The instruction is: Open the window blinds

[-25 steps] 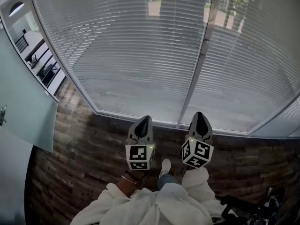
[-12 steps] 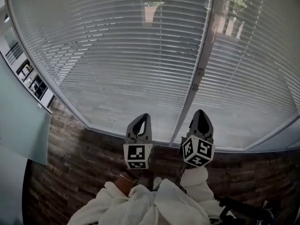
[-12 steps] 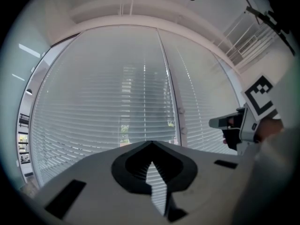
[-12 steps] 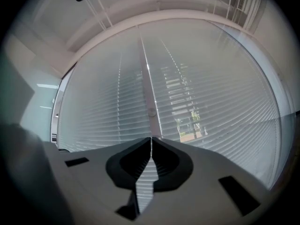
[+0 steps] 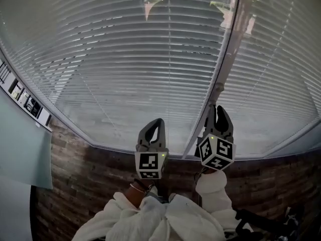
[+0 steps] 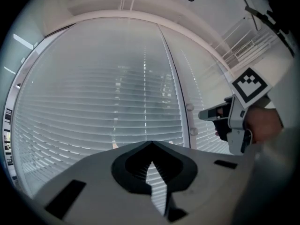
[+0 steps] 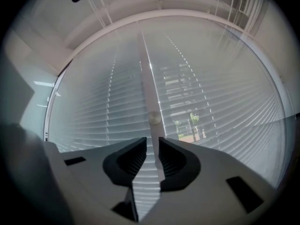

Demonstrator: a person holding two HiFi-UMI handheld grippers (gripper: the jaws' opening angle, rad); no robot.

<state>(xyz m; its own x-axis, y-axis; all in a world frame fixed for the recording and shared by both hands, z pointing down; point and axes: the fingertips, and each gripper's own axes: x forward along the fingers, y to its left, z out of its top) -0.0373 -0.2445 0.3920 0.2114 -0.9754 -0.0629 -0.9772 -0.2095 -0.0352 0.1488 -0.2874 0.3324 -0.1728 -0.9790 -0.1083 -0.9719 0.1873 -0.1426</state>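
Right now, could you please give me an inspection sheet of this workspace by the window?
Surface: wooden plank floor.
Job's things: blinds lowered, slats part-closed; window post between two panels.
Clutter: dark item on the floor, unclear.
Grippers: left hand-held gripper shut, empty; right hand-held gripper jaws opening, nothing between them, aimed at the post.
Cables: thin cord down the blinds.
Surroundings: pale panel at left.

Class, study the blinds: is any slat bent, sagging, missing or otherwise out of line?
Nothing stands out. Both blinds hang with even, parallel slats, none visibly bent or askew, and the post between them looks intact.
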